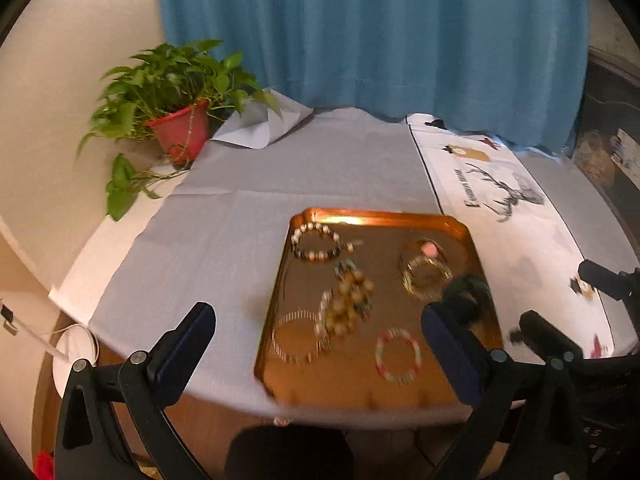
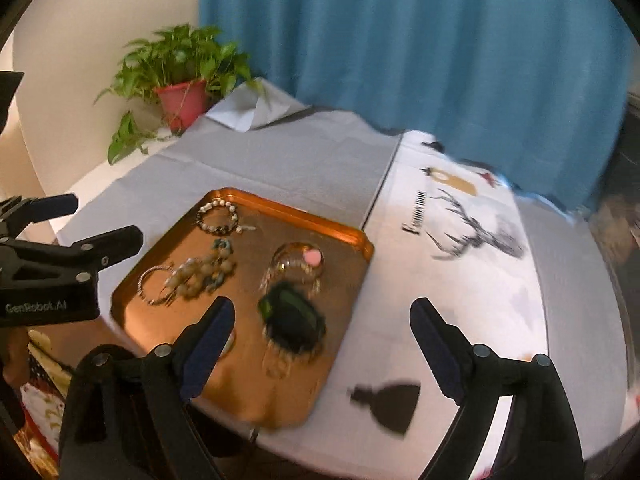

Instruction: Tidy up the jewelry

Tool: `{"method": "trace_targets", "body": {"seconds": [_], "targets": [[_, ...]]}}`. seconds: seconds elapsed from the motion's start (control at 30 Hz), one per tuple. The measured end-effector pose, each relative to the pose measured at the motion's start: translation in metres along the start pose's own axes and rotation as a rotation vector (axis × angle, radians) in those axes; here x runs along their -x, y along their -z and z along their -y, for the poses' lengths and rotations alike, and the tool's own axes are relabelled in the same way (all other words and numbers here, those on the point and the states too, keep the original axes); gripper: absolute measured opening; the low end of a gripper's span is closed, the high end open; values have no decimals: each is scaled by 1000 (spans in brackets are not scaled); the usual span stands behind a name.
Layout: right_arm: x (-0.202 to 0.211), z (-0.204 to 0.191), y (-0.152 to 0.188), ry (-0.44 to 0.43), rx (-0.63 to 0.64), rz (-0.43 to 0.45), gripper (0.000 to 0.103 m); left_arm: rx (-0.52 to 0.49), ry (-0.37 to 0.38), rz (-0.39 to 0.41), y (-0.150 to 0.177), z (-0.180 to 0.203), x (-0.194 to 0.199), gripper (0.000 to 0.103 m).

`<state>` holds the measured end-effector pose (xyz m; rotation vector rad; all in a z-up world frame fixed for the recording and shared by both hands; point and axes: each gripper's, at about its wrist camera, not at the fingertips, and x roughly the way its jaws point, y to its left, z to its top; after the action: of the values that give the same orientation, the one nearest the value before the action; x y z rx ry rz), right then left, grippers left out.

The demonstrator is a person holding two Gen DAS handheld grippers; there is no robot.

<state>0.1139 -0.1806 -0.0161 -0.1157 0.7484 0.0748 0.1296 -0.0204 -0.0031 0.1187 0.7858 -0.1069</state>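
A copper tray (image 1: 372, 218) (image 2: 340, 236) sits on the grey tablecloth and holds several bracelets: a black-and-white beaded one (image 1: 318, 242) (image 2: 220, 216), a brown bead cluster (image 1: 348, 300) (image 2: 204, 276), a thin silver ring bracelet (image 1: 296, 336) (image 2: 154, 286), a pink-green one (image 1: 398, 356), a gold one with a pink bead (image 1: 426, 272) (image 2: 298, 264) and a dark green piece (image 2: 292, 320). My left gripper (image 1: 320, 328) is open above the tray's near part. My right gripper (image 2: 322, 324) is open above the tray's right near corner; its fingers (image 1: 544, 332) show in the left wrist view.
A potted plant in a red pot (image 1: 180, 128) (image 2: 182, 100) stands at the table's far left corner. A white printed cloth with a deer drawing (image 1: 508, 196) (image 2: 472, 236) covers the right side. A blue curtain (image 1: 360, 32) hangs behind. The table's near edge (image 1: 224, 396) is close.
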Motion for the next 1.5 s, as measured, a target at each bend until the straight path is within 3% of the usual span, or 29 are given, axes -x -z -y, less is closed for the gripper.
{"method": "trace_targets", "body": {"seconds": [0.23, 0.43, 1.5], "targets": [[39, -11, 43, -2, -43, -9, 90, -7, -8, 12, 34, 6, 38, 102], [59, -18, 56, -10, -26, 5, 90, 6, -24, 44, 44, 6, 59, 102], [77, -22, 64, -32, -15, 17, 90, 2, -59, 61, 56, 6, 82, 102]]}}
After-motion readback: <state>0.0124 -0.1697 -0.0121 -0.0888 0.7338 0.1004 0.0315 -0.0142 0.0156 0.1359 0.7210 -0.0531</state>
